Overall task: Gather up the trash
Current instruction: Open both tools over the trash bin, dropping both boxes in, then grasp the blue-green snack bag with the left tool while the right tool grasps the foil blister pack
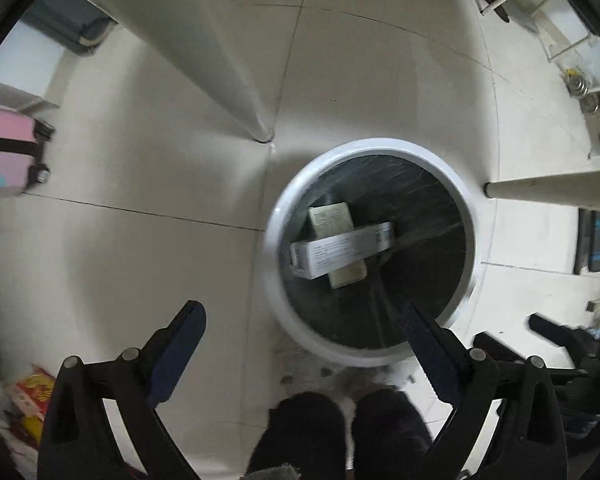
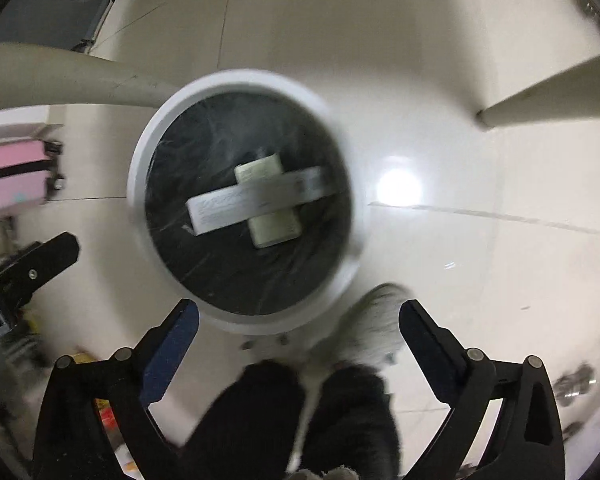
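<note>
Drop step is being finished: two boxes [image 1: 340, 240] are lying in the bin [image 1: 370, 148]. Both grippers, left [image 1: 304, 344] and right [image 2: 300, 336], are being held with jaws wide open, empty. Next, more trash is probably being sought.

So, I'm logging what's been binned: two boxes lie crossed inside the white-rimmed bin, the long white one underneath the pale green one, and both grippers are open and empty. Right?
One slip: the long white box lies on top, across the pale green box, as the right wrist view shows. The rest holds: both are in the bin, and the left gripper and right gripper are open and empty.
</note>
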A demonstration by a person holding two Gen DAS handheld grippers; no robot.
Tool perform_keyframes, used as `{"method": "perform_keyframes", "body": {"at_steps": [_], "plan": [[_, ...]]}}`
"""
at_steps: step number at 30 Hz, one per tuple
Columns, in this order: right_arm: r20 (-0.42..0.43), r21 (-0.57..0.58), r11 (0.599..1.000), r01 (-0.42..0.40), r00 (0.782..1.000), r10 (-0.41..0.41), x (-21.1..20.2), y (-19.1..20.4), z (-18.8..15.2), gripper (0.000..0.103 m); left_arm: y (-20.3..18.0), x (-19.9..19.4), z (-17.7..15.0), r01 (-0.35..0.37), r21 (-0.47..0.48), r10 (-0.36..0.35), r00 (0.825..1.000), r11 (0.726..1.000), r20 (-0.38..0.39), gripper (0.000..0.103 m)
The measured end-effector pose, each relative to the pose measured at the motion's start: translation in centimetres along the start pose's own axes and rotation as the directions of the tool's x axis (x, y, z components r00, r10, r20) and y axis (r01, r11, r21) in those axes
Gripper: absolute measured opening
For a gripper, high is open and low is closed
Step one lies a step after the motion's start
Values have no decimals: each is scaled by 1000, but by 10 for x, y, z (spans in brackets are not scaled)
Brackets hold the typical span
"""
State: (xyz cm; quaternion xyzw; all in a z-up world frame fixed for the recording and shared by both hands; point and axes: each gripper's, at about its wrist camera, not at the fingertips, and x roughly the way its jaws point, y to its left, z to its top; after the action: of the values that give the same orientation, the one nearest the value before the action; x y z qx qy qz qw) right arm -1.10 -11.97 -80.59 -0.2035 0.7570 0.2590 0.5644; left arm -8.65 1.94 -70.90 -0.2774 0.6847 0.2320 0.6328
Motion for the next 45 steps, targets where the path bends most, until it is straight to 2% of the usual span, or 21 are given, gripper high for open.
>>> {"method": "perform_keyframes", "body": {"at_steps": [4, 9, 16, 26, 31, 34, 37, 41, 45], "plan": [[63, -8, 996, 89, 994, -88, -28, -3, -4, 101, -1, -31, -8, -19, 19, 18, 1000, 1000, 17, 100], [111, 14, 994, 112, 987, -112, -81, -13, -26, 101, -1, -75, -24, -23, 31, 22, 999, 999, 31, 100], [149, 18, 993, 114, 982, -116, -169, 2, -57, 101, -13, -136, -38, -9, 47, 6, 999, 999, 50, 100], [194, 0, 997, 77, 978, -76, -313, 44, -108, 101, -2, -264, -65, 5, 84, -12, 996, 996, 83, 100], [205, 32, 999, -20, 979, 13, -392, 60, -124, 101, 5, -337, -61, 2, 46, -8, 990, 999, 141, 100], [255, 56, 996, -70, 965, 54, -440, 62, -116, 101, 3, -372, -42, 17, 18, -21, 979, 1000, 205, 100], [325, 79, 993, -90, 944, 60, -486, 54, -92, 101, -9, -402, -12, 13, 22, -18, 960, 1000, 278, 100], [413, 101, 993, -64, 910, 17, -545, 26, -42, 101, -33, -429, 42, 3, 41, -17, 939, 999, 344, 103], [445, 126, 992, -25, 895, -34, -589, -20, 22, 101, -57, -444, 102, 43, 31, -51, 932, 999, 358, 103]]}}
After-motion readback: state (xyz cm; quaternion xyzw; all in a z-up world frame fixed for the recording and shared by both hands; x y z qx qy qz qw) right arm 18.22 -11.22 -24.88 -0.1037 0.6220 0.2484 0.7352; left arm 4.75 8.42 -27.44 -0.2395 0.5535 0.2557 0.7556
